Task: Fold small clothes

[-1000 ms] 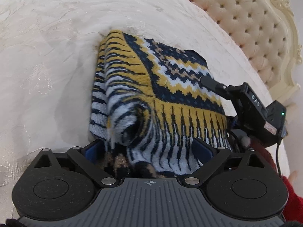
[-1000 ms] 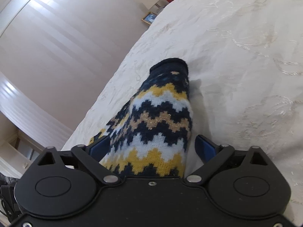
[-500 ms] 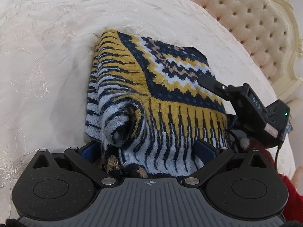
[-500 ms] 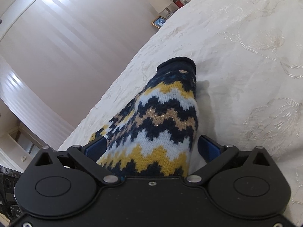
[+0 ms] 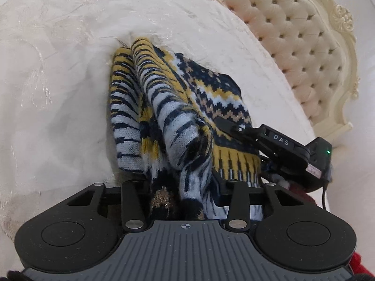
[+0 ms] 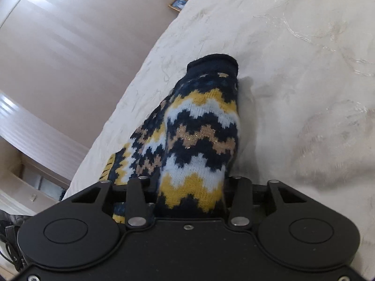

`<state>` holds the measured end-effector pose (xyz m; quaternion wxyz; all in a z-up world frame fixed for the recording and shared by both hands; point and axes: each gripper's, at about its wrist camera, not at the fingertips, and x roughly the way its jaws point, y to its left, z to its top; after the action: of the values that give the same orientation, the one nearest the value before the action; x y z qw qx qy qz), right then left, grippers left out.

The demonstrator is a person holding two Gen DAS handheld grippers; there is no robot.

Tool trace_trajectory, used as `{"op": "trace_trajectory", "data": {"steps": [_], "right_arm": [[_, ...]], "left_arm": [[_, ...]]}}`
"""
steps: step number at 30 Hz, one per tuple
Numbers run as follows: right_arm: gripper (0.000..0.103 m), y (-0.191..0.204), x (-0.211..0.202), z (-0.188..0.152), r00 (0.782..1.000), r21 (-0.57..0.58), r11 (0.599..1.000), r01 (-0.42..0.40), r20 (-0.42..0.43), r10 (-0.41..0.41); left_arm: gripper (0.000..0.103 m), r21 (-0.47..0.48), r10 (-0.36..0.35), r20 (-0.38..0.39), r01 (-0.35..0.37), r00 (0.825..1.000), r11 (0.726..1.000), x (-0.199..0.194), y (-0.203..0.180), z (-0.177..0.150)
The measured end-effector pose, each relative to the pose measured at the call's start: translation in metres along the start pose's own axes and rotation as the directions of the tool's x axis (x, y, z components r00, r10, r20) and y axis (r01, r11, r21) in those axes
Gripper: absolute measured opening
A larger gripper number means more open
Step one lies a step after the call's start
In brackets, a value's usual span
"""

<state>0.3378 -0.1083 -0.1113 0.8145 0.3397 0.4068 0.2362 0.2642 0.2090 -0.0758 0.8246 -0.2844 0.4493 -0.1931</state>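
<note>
A small knitted sweater (image 5: 178,117) in navy, yellow and pale blue zigzags lies bunched on a white embroidered bedspread (image 5: 58,82). My left gripper (image 5: 181,187) is shut on its gathered striped hem, which is lifted into folds. My right gripper (image 6: 191,187) is shut on the other side of the sweater (image 6: 199,135), whose navy cuff points away across the bed. The right gripper (image 5: 276,145) also shows in the left wrist view, at the sweater's right edge. The fingertips of both are hidden by the fabric.
A tufted cream headboard (image 5: 304,46) stands at the upper right of the left wrist view. In the right wrist view the bed's edge runs along the left, with a pale wall (image 6: 70,58) and a small picture frame (image 6: 179,3) beyond.
Both grippers have closed from wide open onto the sweater. The fabric has bunched up and lifted off the bed at the left gripper's end.
</note>
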Motion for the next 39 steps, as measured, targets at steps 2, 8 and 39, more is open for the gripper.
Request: {"op": "trace_trajectory", "data": {"steps": [2,8,39], "right_arm": [[0.049,0.011,-0.007,0.000,1.000,0.008,1.000,0.012,-0.010,-0.012],[0.049,0.031,-0.048,-0.011,0.992,-0.019,0.997,0.079,-0.094,-0.081],[0.101,0.079,-0.175,-0.134,0.877,-0.247,0.859,0.448,0.307,-0.369]], "left_arm": [[0.039,-0.019,-0.022,0.000,0.022,1.000,1.000,-0.006,-0.002,-0.003],[0.038,-0.033,-0.080,-0.052,0.078,0.995,0.996,-0.031,-0.024,-0.036],[0.065,0.447,0.284,0.297,-0.395,0.912,0.802,-0.107,-0.150,-0.204]]}}
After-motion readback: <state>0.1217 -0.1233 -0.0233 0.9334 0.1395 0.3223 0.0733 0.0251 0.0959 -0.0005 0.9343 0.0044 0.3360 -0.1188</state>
